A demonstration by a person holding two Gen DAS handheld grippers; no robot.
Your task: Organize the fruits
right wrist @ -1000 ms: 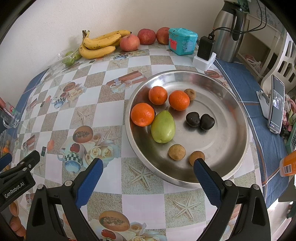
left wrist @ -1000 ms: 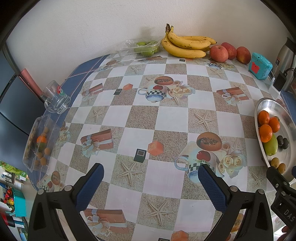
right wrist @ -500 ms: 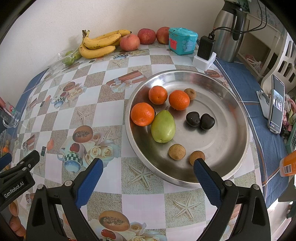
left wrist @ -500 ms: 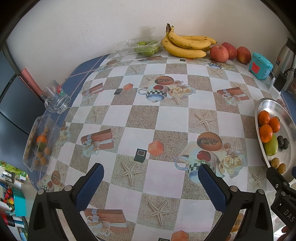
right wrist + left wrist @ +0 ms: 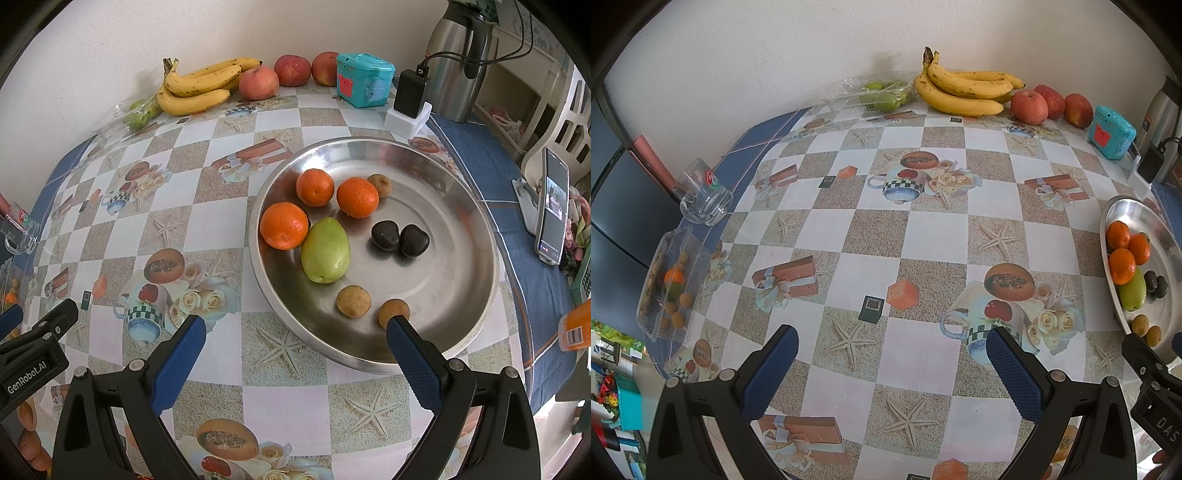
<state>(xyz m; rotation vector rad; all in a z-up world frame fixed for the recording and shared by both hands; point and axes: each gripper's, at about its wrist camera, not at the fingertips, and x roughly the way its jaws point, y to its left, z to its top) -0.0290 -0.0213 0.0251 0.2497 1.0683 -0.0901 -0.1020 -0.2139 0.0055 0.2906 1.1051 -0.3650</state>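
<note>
Wrist cams, fwd-down (shared tray (image 5: 1123, 210))

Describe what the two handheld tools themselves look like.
Both the left tool and the right tool have black plastic frames with silver pivot screws and blue textured finger pads. White "GenRobot.AI" lettering marks the left one's body. No cables or sleeves show.

My left gripper (image 5: 890, 354) and right gripper (image 5: 295, 343) have blue pads on black arms. The desk (image 5: 923, 236) cloth is checked in white and sandy beige, printed with starfish, teacups and roses, with a blue border. The tray (image 5: 461, 295) is silver. In it lie three oranges (image 5: 283, 226), a green mango (image 5: 325, 250) and two black fruits (image 5: 399, 238). The bananas (image 5: 964, 90) are yellow, the apples (image 5: 1029, 107) red, the box (image 5: 365, 79) turquoise.
</note>
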